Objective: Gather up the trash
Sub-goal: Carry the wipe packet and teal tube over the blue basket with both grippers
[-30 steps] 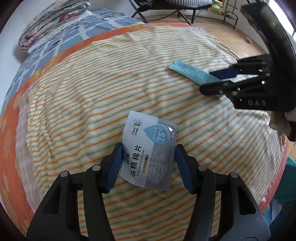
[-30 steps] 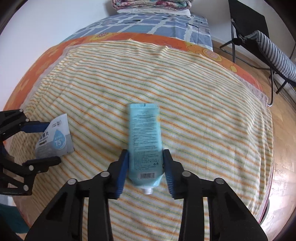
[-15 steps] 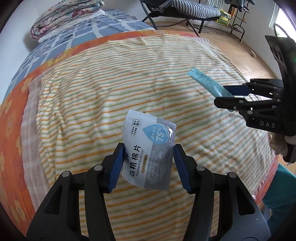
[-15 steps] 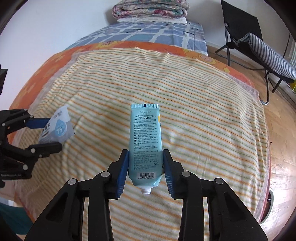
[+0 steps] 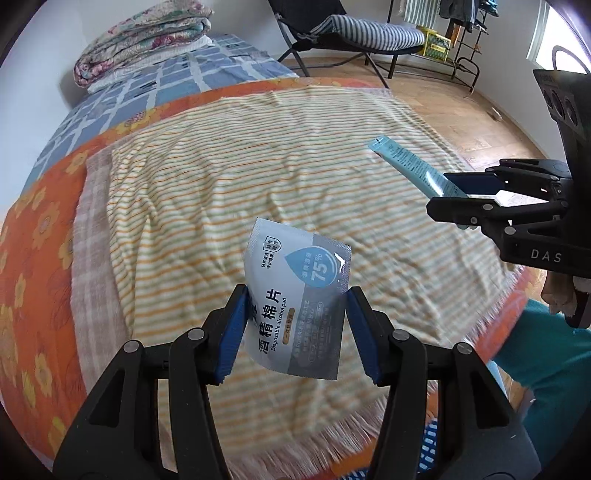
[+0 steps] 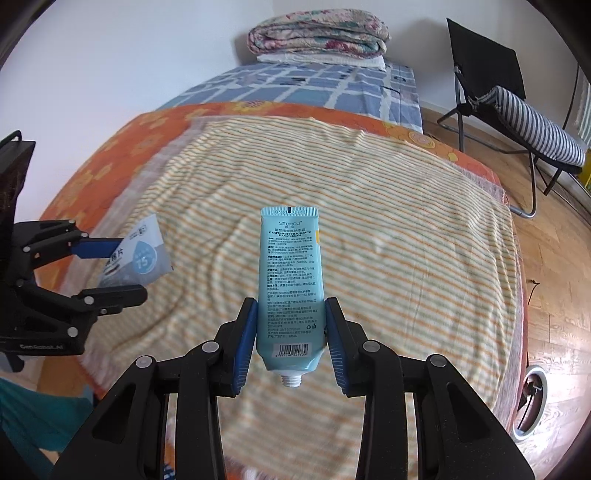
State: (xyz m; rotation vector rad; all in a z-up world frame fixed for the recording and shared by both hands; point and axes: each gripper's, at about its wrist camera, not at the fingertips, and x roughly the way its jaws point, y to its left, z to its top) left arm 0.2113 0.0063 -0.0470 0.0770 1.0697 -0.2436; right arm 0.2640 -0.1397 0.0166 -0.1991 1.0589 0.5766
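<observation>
My left gripper (image 5: 295, 325) is shut on a grey-and-white alcohol pad packet (image 5: 299, 291) and holds it in the air above the striped blanket (image 5: 221, 177). My right gripper (image 6: 291, 332) is shut on a light blue hand cream tube (image 6: 290, 280) with no cap, also lifted off the bed. In the left wrist view the right gripper (image 5: 458, 195) with the tube (image 5: 410, 166) is at the right. In the right wrist view the left gripper (image 6: 110, 269) with the packet (image 6: 138, 258) is at the left.
The striped blanket lies over an orange flowered sheet (image 5: 33, 236) on a bed. A folded quilt (image 6: 317, 35) sits at the bed's far end. A black folding chair with a striped cushion (image 6: 524, 110) stands on the wooden floor (image 6: 554, 302). A round white object (image 6: 532, 398) is on the floor.
Both grippers have lifted their items off the blanket and pulled back toward the bed's near edge. The packet and the tube now hang clear of the bed.
</observation>
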